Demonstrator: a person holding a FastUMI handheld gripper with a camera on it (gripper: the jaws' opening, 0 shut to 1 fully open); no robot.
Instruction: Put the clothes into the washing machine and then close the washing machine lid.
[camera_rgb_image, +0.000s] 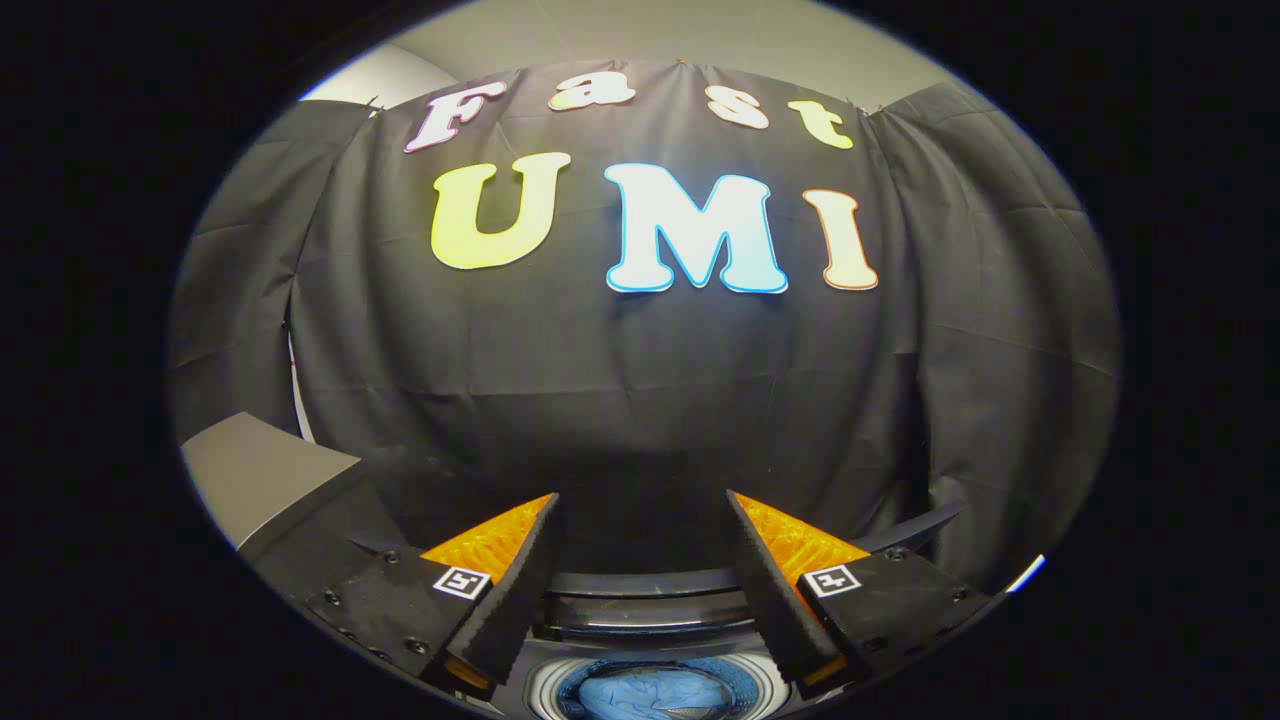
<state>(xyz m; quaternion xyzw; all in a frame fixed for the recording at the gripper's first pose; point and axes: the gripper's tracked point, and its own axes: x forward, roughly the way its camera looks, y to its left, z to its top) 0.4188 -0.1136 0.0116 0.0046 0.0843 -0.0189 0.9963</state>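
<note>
My gripper (640, 505) stands open high above the washing machine, with nothing between its fingers. Below and between the fingers I see the round drum opening (655, 690) of the washing machine, with blue clothes (650, 695) lying inside it. The dark lid (640, 600) stands raised just behind the opening, its curved edge running across between the two fingers. The fingers point toward the booth's black cloth wall, well above the drum.
A grey slanted panel (260, 475) of another appliance or box sits beyond the left finger. The black cloth wall (640, 400) hangs close behind the machine. A dark thin edge (920, 525) sticks out beyond the right finger.
</note>
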